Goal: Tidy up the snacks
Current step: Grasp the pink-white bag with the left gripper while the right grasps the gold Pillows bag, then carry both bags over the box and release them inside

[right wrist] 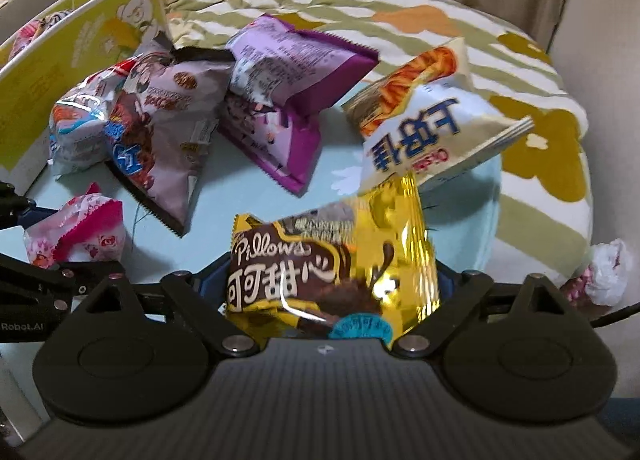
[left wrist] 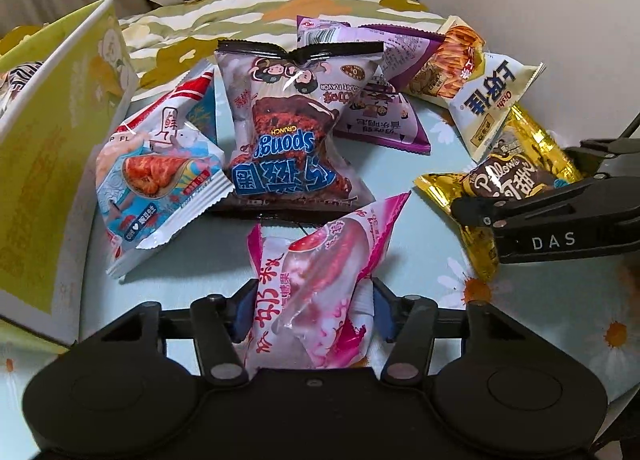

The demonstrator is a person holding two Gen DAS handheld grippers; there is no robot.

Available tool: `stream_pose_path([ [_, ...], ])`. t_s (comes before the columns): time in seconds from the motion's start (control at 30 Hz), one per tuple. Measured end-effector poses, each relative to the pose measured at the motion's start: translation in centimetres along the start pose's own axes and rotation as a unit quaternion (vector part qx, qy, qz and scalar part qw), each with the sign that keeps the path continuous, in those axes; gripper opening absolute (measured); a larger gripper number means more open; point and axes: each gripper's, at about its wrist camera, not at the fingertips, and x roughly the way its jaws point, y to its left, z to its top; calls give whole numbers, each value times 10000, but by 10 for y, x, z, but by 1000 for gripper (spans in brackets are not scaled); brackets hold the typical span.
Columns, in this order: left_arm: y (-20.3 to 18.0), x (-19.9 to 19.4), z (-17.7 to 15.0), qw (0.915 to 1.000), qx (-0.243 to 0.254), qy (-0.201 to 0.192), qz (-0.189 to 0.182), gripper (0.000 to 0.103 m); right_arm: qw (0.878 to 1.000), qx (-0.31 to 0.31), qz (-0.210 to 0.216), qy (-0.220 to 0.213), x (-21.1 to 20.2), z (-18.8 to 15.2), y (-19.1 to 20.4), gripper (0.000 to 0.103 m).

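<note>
Mostly undone: left gripper [left wrist: 314, 300] clamps the pink packet [left wrist: 320, 284], right gripper [right wrist: 332, 284] jaws wide around the gold packet [right wrist: 340, 260]; five packets loose beside the yellow box [left wrist: 36, 163].

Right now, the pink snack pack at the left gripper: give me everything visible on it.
The pink snack pack is a small, glossy plastic pouch, pink and white with a strawberry print, red Chinese lettering and crimped, serrated end seals. It sits between the jaws of the left gripper, which pinch it at the waist so it bulges above and below. It lies near the front of the light blue daisy-print cloth; whether it is lifted off the cloth is unclear. Its upper corner reaches the Sponge Crunch bag.
</note>
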Motion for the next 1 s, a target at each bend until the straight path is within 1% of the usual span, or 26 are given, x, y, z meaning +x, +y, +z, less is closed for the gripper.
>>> stream_pose_path([
  [0.1,3,-5,0,9999,-107,-16,-72,55,9997,193,131,-21,-3,-1,-2,94],
  [0.17,5,-8,0,9998,-180,-7,-130,52,9997,231,112,-51,-7,-1,-1,93],
  [0.3,7,-17,-3,9995,-245,-47,-180,51,9994,269,126,-187,-21,-2,-1,93],
  [0.47,9,-43,-2,9989,-317,-279,-213,50,9988,311,123,-357,-44,5,1,92],
  [0.63,20,-88,5,9967,-448,-651,-203,50,9977,455,177,-465,-73,22,10,92],
  [0.8,46,-138,15,9920,-544,-1139,16,50,9947,590,437,-727,-101,50,31,92],
  [0.9,73,-162,20,9877,-641,-1411,217,50,9920,524,621,-967,-115,71,54,92],
  [1.0,101,-177,23,9841,-724,-1570,418,50,9893,416,717,-1203,-124,93,84,92],
])
